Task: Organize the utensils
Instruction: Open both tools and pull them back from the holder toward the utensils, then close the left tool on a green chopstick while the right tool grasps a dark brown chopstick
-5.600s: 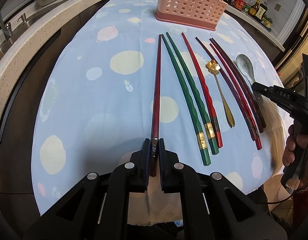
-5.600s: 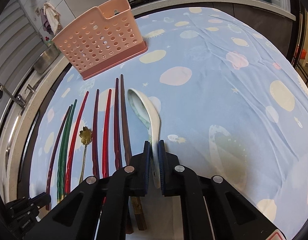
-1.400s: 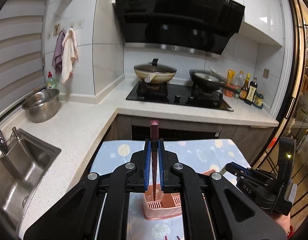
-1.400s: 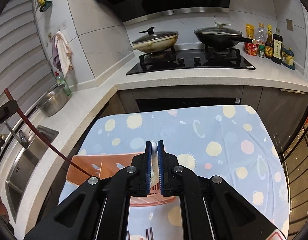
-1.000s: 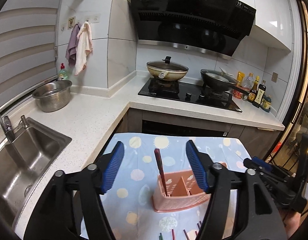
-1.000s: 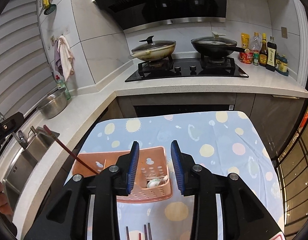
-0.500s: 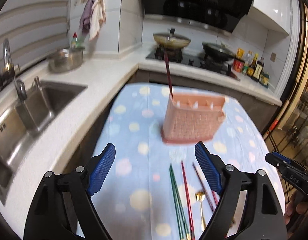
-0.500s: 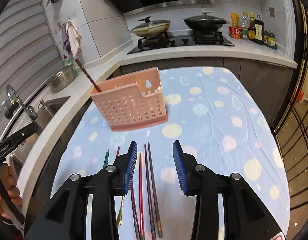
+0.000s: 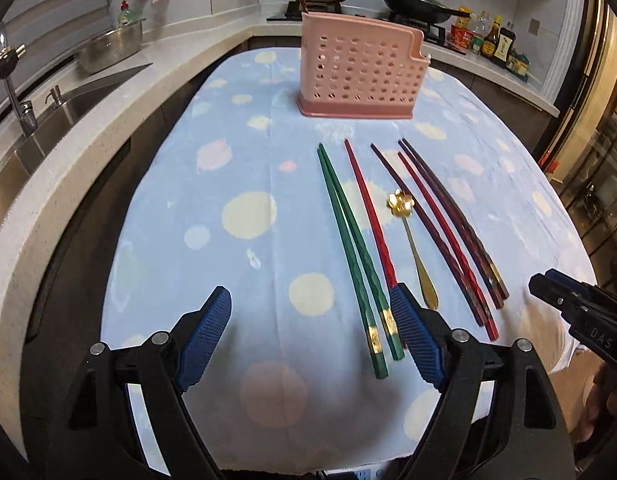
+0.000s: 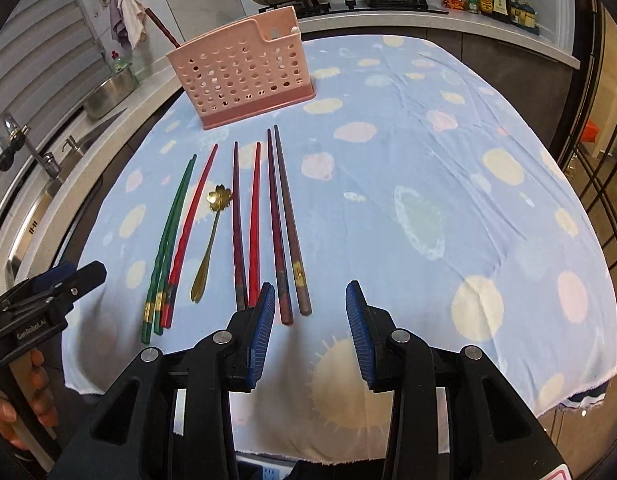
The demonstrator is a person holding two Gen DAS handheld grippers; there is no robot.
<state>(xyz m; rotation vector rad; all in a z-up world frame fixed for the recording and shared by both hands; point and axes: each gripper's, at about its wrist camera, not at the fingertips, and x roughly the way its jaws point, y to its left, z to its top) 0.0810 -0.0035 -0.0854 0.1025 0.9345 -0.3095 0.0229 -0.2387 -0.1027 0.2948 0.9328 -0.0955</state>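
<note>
Utensils: seven chopsticks and a gold spoon (image 9: 412, 240) lie in a row on the blue cloth (image 9: 228, 160), in the middle of both frames.
Left tongs: left gripper (image 9: 308, 344) is released, jaws wide with nothing between them — its right pad touches or hides the near end of the red chopstick (image 9: 368, 208).
Right tongs: right gripper (image 10: 310, 332) is released too, jaws part open and empty.
Key relation: the green pair (image 9: 352, 252) lies just ahead of the left pads, toward lower right; long axes run away from the camera toward the pink holder (image 9: 360, 72).
Nearer hand: left for the green pair, right for the dark pair (image 10: 286, 224) — my judgement.
Pose: both tongs tilt steeply down at the near handle ends.
Holder: upper centre, one dark red chopstick (image 10: 162, 28) already stands inside.
</note>
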